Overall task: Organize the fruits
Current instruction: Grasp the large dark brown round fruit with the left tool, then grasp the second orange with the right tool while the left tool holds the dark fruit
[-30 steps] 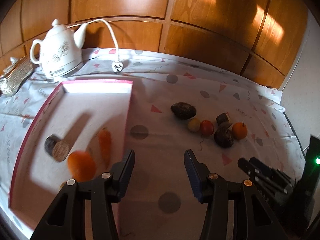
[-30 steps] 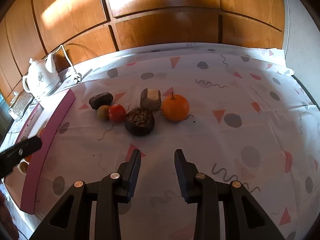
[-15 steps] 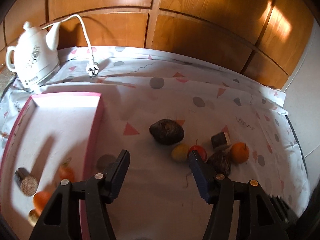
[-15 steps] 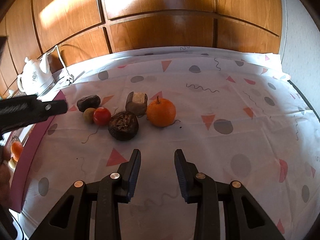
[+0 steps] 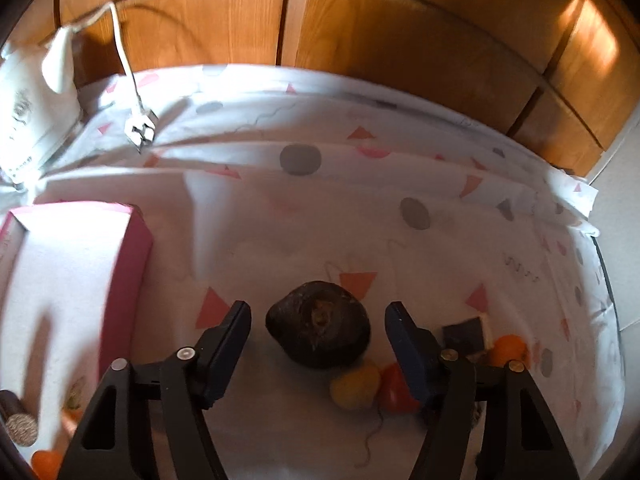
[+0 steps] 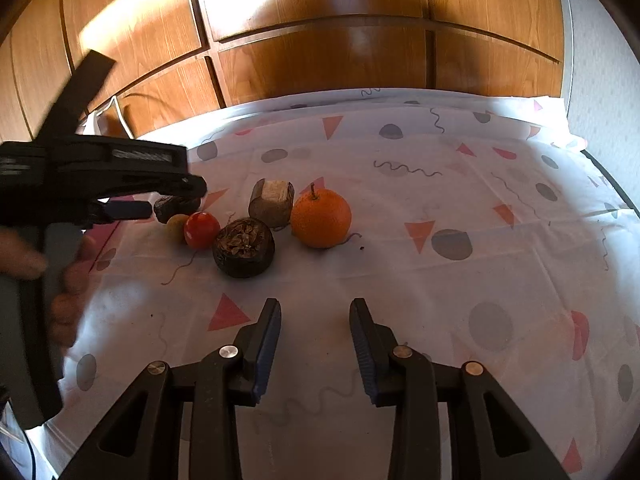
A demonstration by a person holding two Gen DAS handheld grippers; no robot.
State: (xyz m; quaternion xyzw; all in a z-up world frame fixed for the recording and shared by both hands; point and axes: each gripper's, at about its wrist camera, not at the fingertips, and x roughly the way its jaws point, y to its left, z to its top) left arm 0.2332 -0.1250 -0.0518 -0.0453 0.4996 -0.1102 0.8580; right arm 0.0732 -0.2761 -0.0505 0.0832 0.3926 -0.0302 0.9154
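Spread wide and just been opening, left gripper (image 5: 318, 320) fingers (image 5: 228, 344) flanked, without touching, a dark, rough, rounded fruit (image 5: 319, 335) on patterned cloth (image 5: 360, 208). Parted and empty: right gripper (image 6: 314, 344). Beyond: smooth yellow fruit (image 5: 355, 389), glossy red fruit (image 5: 394, 394), pink-walled tray (image 5: 126, 276).

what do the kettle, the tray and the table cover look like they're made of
Kettle: probably glazed ceramic, white and smooth with a printed motif, though blurred here. Tray: possibly card or foam board, with matte pink walls, a plain white floor and sharp folded-looking corners. Table cover: thin plastic or paper sheet, judging by its straight fold creases and flat printed shapes.
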